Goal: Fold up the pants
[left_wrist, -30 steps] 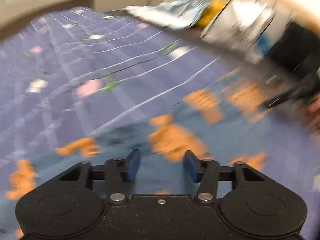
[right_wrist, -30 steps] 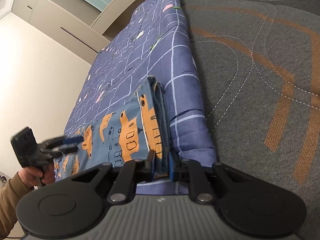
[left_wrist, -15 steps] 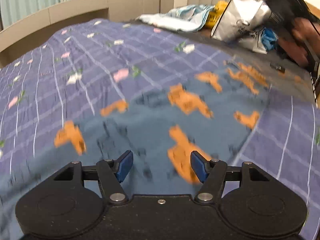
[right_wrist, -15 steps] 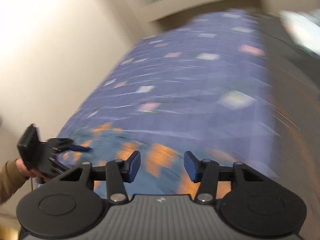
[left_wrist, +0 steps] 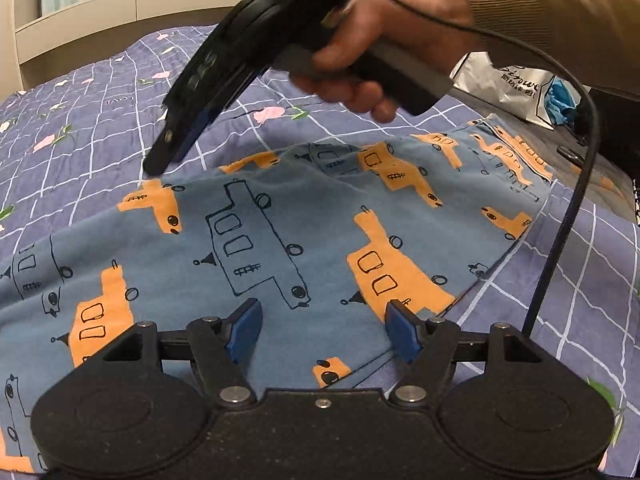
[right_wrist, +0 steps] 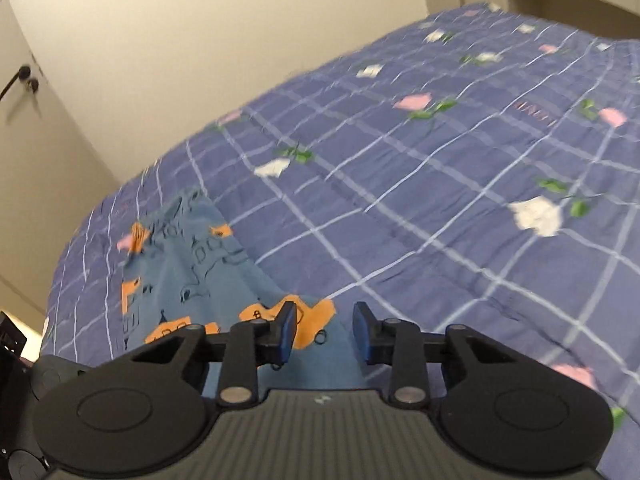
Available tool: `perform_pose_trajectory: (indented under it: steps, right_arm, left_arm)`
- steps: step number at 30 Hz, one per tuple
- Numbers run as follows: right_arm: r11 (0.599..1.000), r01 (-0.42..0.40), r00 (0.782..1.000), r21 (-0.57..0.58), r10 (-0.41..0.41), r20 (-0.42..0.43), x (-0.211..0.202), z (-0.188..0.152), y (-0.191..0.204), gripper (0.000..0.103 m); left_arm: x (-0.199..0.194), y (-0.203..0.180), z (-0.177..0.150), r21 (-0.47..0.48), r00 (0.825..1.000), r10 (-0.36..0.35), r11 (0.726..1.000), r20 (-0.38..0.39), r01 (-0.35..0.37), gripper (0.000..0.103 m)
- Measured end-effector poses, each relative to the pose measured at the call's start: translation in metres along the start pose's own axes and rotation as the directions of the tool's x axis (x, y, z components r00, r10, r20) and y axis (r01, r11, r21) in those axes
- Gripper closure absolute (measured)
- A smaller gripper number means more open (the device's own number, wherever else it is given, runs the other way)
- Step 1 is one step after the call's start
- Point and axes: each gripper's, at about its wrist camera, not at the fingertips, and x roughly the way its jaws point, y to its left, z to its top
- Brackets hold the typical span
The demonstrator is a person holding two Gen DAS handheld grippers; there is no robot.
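1. Left wrist view: my left gripper (left_wrist: 322, 330) has its blue pads well apart. The jaws have just been opening further, and nothing is clamped between them.
2. Under it lie the blue cotton pants with orange and outlined vehicle prints (left_wrist: 280, 240), spread flat on the purple quilted bedspread with a white grid and pink flowers (left_wrist: 80, 120). The pants run from the lower left edge of the frame up towards the right, and their far edge ends just short of the bedspread's right side.
3. The pads hang over the near part of the pants. I cannot tell whether they touch the cloth.
4. My right gripper (left_wrist: 160, 160) crosses the top of this view, pointing down and to the left, tips over the far edge of the pants beside an orange print. It is seen side-on, so its opening does not show here.
5. The hand (left_wrist: 360, 64) in a brown ribbed sleeve (left_wrist: 560, 12) grips its handle, and a black cable (left_wrist: 560, 240) loops down from it on the right.
6. A white printed shopping bag (left_wrist: 516, 88) sits at the far right, beyond the bedspread.
7. Right wrist view: the right gripper (right_wrist: 325, 336) shows a moderate gap between its pads. The jaws have just been closing, with nothing between them.
8. The pants (right_wrist: 192, 272) lie below and left of the pads, with one end reaching towards the bed's left edge. The bedspread (right_wrist: 440, 180) fills the rest.
9. A cream wall (right_wrist: 200, 40) stands behind the bed.
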Motion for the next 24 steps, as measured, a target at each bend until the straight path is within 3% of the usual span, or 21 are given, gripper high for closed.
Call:
perform_pose_trajectory:
  steps: [2, 5, 7, 9, 13, 14, 16, 18, 20, 21, 23, 24]
  right_arm:
    - [1.000, -0.014, 0.999, -0.013, 0.013, -0.046, 0.010, -0.001, 0.003, 0.067]
    - [0.998, 0.041, 0.991, -0.054, -0.048, -0.126, 0.030, -0.001, 0.006, 0.072]
    - [0.998, 0.010, 0.991, -0.061, -0.018, -0.132, 0.032, -0.002, 0.009, 0.100]
    - [0.995, -0.013, 0.994, -0.098, 0.003, -0.106, 0.027, -0.001, 0.014, 0.100]
    - [0.985, 0.162, 0.986, -0.053, -0.164, -0.027, 0.023, 0.005, 0.002, 0.102]
    - [0.983, 0.174, 0.984, -0.058, -0.176, -0.030, 0.025, 0.002, 0.002, 0.102]
    - [0.990, 0.132, 0.986, -0.044, -0.135, -0.095, 0.037, -0.006, 0.004, 0.098]
    - [0.991, 0.134, 0.991, -0.004, -0.134, -0.020, 0.022, -0.007, 0.005, 0.088]
    - [0.992, 0.099, 0.991, 0.080, -0.105, 0.079, -0.009, -0.010, 0.003, 0.073]
    - [0.993, 0.078, 0.990, 0.093, -0.088, 0.107, -0.021, -0.014, 0.004, 0.059]
    - [0.995, 0.036, 0.994, 0.098, -0.046, 0.100, -0.038, -0.031, 0.009, 0.050]
    - [0.994, 0.026, 0.997, 0.107, -0.034, 0.075, -0.042, -0.042, 0.009, 0.050]
  left_arm:
    - [0.000, 0.000, -0.001, -0.002, 1.000, -0.003, 1.000, 0.005, 0.003, 0.031]
    - [0.001, 0.001, -0.003, -0.010, 1.000, -0.006, 1.000, 0.014, 0.006, 0.029]
    - [0.001, 0.000, -0.003, -0.014, 1.000, -0.006, 1.000, 0.019, 0.006, 0.028]
    - [0.002, -0.001, -0.004, -0.016, 1.000, -0.003, 1.000, 0.021, 0.003, 0.027]
    - [0.004, -0.001, -0.005, -0.025, 1.000, 0.005, 1.000, 0.024, -0.004, 0.025]
    - [0.004, -0.002, -0.005, -0.028, 1.000, 0.006, 1.000, 0.024, -0.006, 0.024]
    - [0.004, -0.002, -0.005, -0.028, 1.000, 0.011, 1.000, 0.024, -0.010, 0.023]
    - [0.003, -0.002, -0.005, -0.029, 1.000, 0.011, 1.000, 0.023, -0.010, 0.022]
    - [0.003, -0.001, -0.005, -0.030, 1.000, 0.009, 1.000, 0.021, -0.009, 0.021]
    - [0.003, 0.000, -0.005, -0.032, 1.000, 0.010, 0.999, 0.022, -0.010, 0.021]
    - [0.004, 0.000, -0.005, -0.035, 1.000, 0.015, 0.999, 0.019, -0.014, 0.019]
    - [0.005, -0.001, -0.004, -0.035, 1.000, 0.020, 0.999, 0.017, -0.019, 0.018]
